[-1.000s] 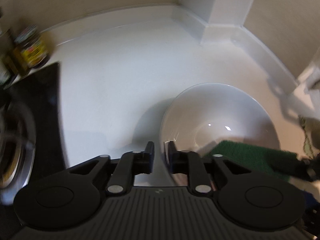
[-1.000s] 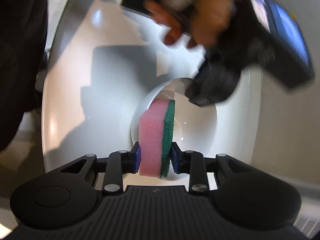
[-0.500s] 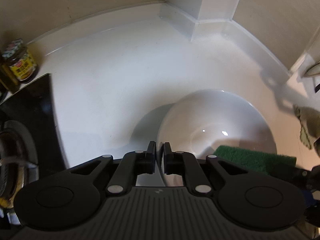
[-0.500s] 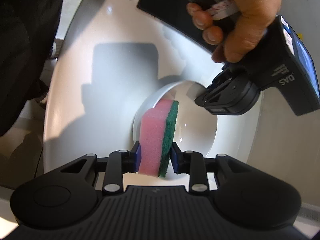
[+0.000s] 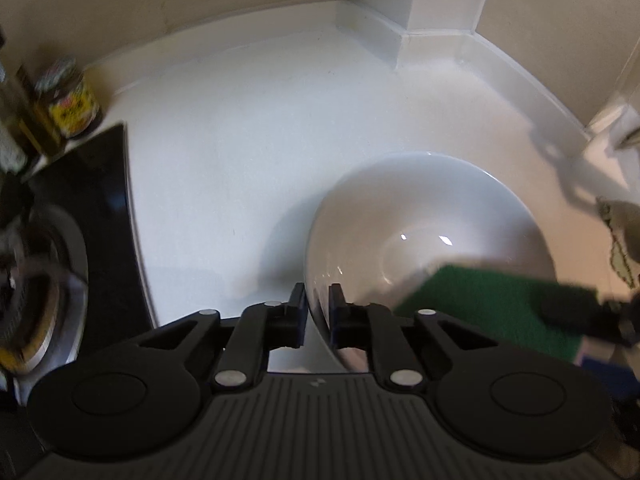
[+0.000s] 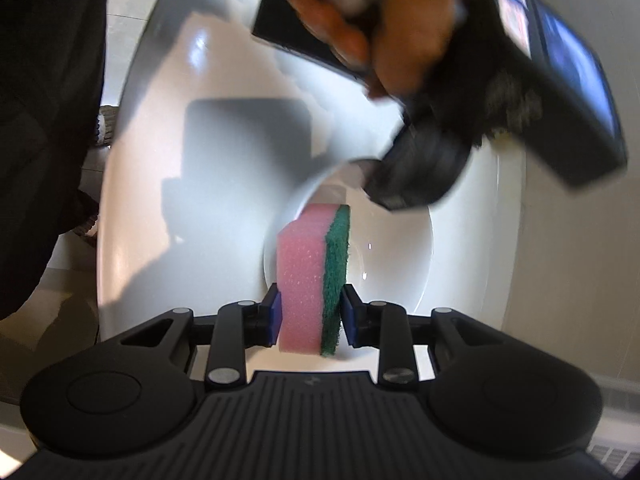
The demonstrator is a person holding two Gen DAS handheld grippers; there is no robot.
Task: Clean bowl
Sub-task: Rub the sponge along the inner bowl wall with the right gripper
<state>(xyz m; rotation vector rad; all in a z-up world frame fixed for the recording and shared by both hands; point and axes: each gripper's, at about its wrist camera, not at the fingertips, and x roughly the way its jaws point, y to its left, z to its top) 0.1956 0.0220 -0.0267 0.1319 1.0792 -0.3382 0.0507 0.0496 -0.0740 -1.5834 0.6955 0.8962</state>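
A white bowl (image 5: 432, 216) sits on the white counter (image 5: 240, 128). My left gripper (image 5: 318, 312) is shut on the bowl's near rim, one finger outside and one inside. My right gripper (image 6: 310, 316) is shut on a pink sponge with a green scrub side (image 6: 312, 276), held upright over the bowl (image 6: 392, 256). In the left wrist view the sponge's green side (image 5: 488, 304) lies blurred inside the bowl at lower right. In the right wrist view the left gripper's body and the hand holding it (image 6: 400, 40) are blurred above the bowl.
A black stove top with a burner (image 5: 48, 264) is at the left. Jars and bottles (image 5: 68, 100) stand at the back left by the wall. A cloth (image 5: 620, 240) lies at the right edge. A white corner post (image 5: 440, 8) stands at the back.
The sponge has shifted inside the bowl, further toward its centre, and is blurred. The left gripper, closed onto the rim a second ago, has swung a little left with the bowl.
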